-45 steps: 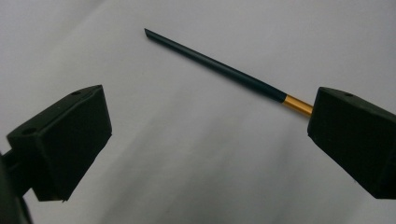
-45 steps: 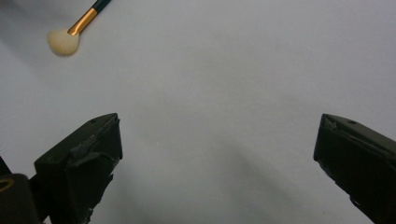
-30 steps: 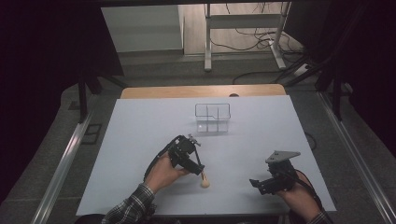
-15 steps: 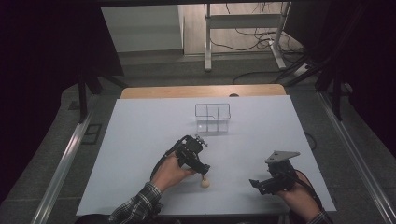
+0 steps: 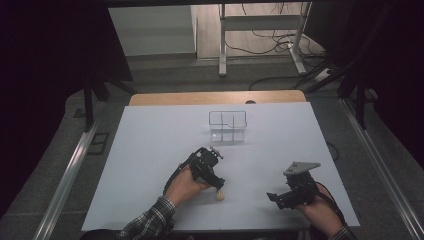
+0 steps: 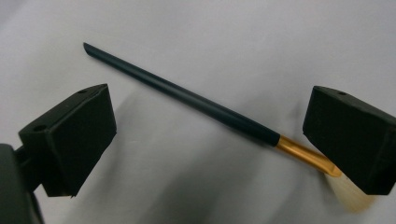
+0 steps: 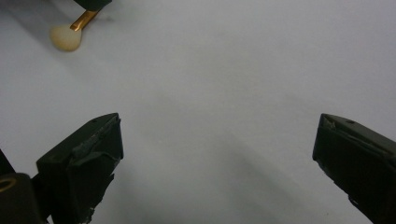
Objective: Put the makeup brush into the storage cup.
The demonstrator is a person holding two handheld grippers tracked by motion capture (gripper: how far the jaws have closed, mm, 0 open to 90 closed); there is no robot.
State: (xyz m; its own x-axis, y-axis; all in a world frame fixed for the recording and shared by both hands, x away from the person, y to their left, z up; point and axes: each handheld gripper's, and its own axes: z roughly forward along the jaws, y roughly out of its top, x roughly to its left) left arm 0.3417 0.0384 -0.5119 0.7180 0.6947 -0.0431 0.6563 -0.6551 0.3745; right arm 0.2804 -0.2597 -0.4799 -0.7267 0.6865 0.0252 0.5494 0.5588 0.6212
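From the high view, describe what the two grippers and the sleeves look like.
Both are black handheld tools. The left gripper has blocky black jaws, and a dark cable loops back from it. The right gripper carries a grey three-cornered plate on top. The left forearm wears a plaid sleeve; a bit of plaid cuff shows at the right wrist.

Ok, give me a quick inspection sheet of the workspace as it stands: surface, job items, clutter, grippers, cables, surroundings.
Surface: white table top, bare and flat.
Job's things: brush with dark handle, gold ferrule and pale bristles lies flat; clear divided box stands farther back, apart.
Clutter: nothing seen.
Grippers: left gripper open, jaws either side of the brush, not clamped; right gripper open over bare table.
Cables: loose cables on the floor beyond the table.
Surroundings: metal frame legs, dark curtains.
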